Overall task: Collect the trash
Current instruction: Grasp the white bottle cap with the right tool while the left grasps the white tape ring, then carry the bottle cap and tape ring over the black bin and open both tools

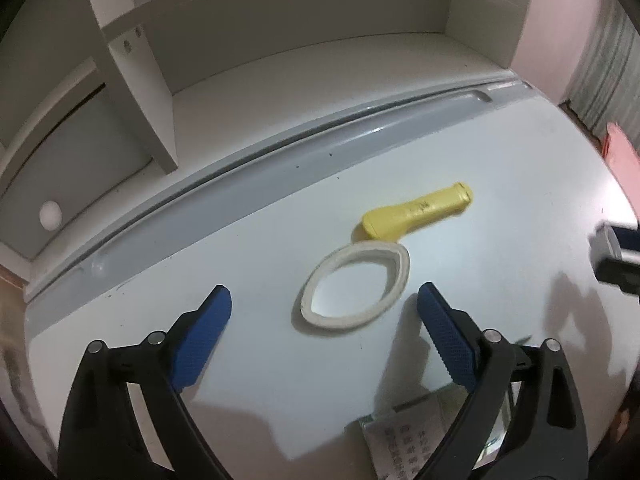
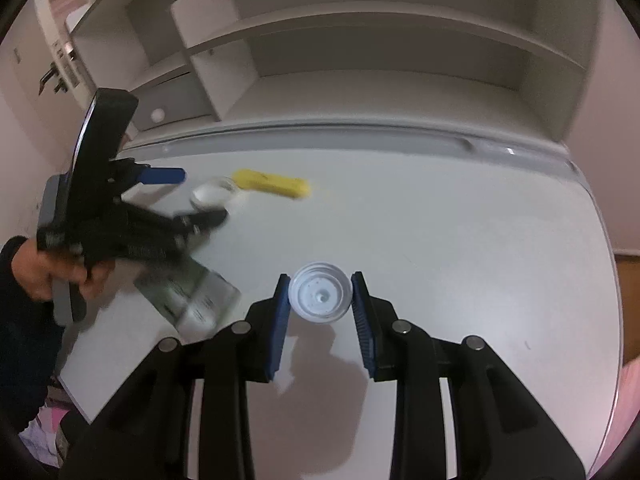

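A squashed white ring [image 1: 340,321] lies on the white table [image 1: 500,280]. My left gripper [image 1: 324,292] hangs over it, open, one blue pad on each side of the ring and clear of it. Just beyond the ring lies a yellow handle-shaped piece [image 1: 416,212]. In the right wrist view my right gripper [image 2: 320,279] is shut on a small white round cap [image 2: 320,298], held a little above the table with its shadow below. The left gripper [image 2: 200,196] shows there too, blurred, over the ring [image 2: 212,192] and near the yellow piece [image 2: 272,184].
A clear printed packet [image 2: 192,296] lies near the table's front left, under the left gripper's body. A person's hand [image 2: 60,276] in a dark sleeve holds that gripper. A white shelf unit [image 2: 360,92] stands behind the table's grey back rim [image 1: 280,152].
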`<action>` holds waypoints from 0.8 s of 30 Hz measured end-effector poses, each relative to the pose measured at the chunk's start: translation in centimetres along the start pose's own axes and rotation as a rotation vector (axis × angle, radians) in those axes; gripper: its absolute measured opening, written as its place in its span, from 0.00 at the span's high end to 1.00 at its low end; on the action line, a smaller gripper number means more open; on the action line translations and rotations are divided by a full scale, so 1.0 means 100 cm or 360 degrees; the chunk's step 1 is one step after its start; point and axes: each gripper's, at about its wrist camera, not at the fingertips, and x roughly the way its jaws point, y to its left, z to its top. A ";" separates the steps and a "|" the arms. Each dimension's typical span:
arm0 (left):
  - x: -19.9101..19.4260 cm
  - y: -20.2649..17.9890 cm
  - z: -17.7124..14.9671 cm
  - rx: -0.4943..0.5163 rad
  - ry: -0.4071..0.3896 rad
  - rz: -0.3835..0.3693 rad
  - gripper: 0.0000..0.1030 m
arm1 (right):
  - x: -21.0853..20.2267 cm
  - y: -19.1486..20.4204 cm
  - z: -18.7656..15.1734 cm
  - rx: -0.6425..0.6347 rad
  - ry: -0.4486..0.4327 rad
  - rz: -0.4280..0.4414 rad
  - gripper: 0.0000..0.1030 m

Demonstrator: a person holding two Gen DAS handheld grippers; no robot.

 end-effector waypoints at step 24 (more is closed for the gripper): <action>-0.093 -0.306 -0.016 0.0566 -0.0249 -0.0524 0.58 | -0.198 -0.214 -0.259 0.0929 -0.0238 -0.0601 0.70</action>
